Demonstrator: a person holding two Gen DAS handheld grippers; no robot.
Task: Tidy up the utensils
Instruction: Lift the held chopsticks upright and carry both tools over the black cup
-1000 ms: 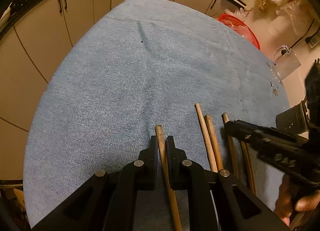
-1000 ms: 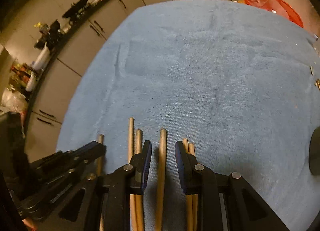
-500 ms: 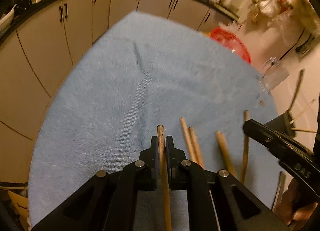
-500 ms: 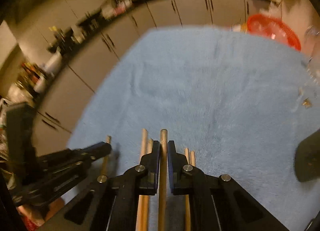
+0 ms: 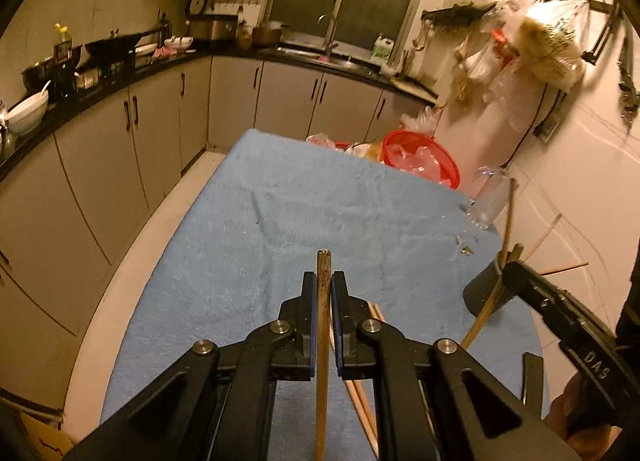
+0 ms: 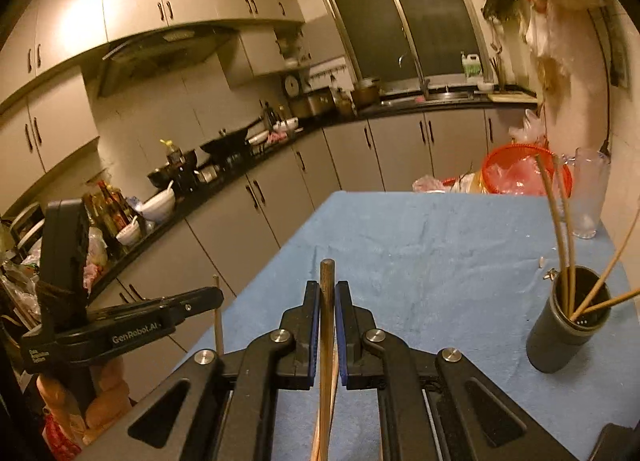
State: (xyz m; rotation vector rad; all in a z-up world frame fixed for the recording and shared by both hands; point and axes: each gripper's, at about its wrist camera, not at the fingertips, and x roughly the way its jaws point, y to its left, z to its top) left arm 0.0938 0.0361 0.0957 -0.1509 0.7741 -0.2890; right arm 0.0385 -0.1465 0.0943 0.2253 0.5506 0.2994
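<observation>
My left claw (image 5: 323, 289) is clamped on one chopstick (image 5: 322, 341), lifted above the blue-covered counter (image 5: 280, 221). My right claw (image 6: 328, 297) grips a second chopstick (image 6: 327, 325) likewise. Loose chopsticks (image 5: 366, 401) lie at the counter's near edge. A dark holder (image 6: 560, 333) with several sticks stands near its right edge.

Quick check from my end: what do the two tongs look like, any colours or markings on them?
Both tongs are matte black plastic with angular cut-out linkages, round silver pivot pins and blue pads lining the finger faces. The left tongs carry white lettering, "GenRobot.AI", on the side of the body. The right tongs show white letters too, partly readable. No cables or sleeves show.
</observation>
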